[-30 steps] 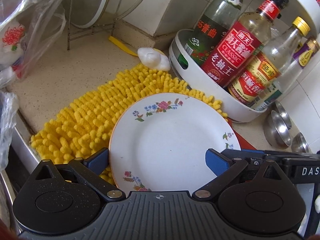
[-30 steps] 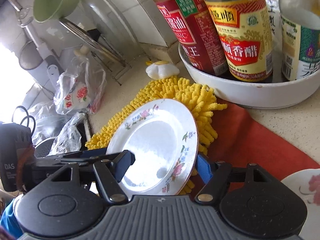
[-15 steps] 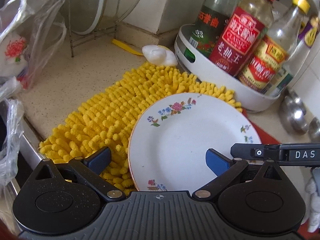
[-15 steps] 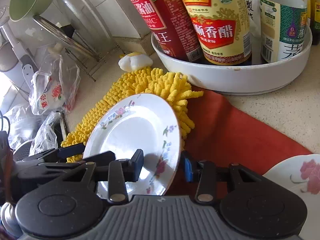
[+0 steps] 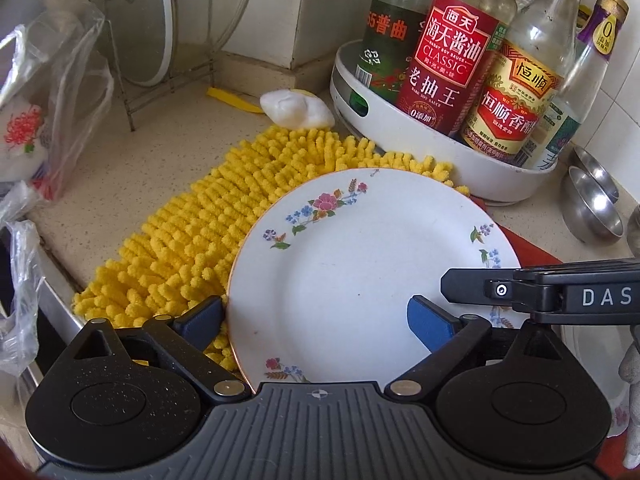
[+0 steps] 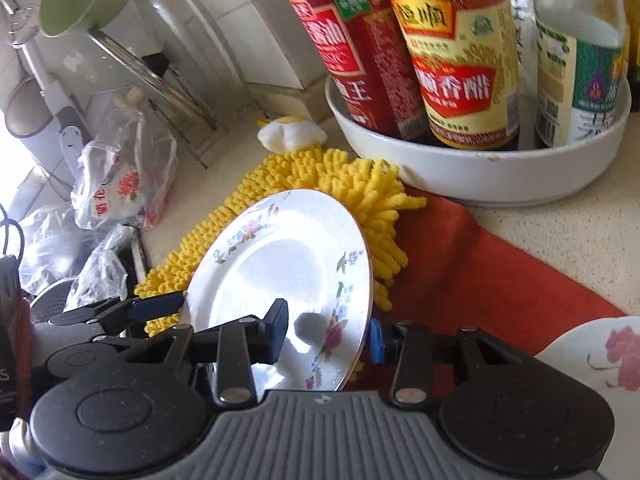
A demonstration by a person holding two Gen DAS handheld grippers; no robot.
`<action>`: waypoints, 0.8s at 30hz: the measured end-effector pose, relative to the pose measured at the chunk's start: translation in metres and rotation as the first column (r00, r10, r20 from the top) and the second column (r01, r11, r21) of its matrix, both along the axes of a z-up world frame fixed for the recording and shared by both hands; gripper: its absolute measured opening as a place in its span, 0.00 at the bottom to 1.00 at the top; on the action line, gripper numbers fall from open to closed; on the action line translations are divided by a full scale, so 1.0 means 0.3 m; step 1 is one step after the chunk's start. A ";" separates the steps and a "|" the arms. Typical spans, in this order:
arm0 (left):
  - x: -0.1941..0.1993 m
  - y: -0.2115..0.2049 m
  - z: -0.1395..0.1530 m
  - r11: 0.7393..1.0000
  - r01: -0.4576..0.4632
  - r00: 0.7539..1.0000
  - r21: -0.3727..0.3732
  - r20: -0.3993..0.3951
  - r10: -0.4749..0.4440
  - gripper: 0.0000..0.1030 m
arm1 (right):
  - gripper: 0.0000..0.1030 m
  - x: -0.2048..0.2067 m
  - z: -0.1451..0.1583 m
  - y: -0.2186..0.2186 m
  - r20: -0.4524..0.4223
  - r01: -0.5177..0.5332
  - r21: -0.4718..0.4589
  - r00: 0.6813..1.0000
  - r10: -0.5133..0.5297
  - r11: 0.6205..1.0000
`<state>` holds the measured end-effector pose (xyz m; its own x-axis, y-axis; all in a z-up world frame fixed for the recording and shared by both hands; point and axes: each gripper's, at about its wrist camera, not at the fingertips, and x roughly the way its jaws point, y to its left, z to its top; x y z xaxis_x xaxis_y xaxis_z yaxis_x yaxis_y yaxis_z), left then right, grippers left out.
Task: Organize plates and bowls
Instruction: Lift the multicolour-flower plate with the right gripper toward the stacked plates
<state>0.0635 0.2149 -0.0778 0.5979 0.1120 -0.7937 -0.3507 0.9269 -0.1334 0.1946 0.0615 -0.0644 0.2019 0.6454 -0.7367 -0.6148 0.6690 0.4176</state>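
Observation:
A white plate with flower prints (image 5: 360, 264) is tilted up off the yellow chenille mat (image 5: 208, 224). My right gripper (image 6: 330, 338) is shut on the plate's right rim (image 6: 348, 320), one finger on each face. My left gripper (image 5: 316, 318) is open, its left finger (image 5: 200, 316) beside the plate's left edge and its right finger (image 5: 430, 322) over the plate's face. The plate also shows in the right wrist view (image 6: 280, 280). A second flowered plate (image 6: 604, 356) lies at the right on the red cloth (image 6: 480, 264).
A white round tray (image 5: 432, 140) holds several sauce bottles (image 5: 452, 48) at the back right. Steel bowls (image 5: 592, 204) sit to its right. A wire rack with a glass lid (image 5: 136, 28) stands at the back left, plastic bags (image 5: 44, 92) on the left.
My right gripper has closed on the plate's rim and tilted the plate up. The plate has shifted right in the left wrist view; my left gripper stays open.

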 end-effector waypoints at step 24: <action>-0.065 0.156 0.015 0.937 -0.024 0.993 -0.349 0.103 0.064 0.88 | 0.35 0.053 -0.053 -0.032 -0.137 -0.025 0.030 0.990 0.029 0.999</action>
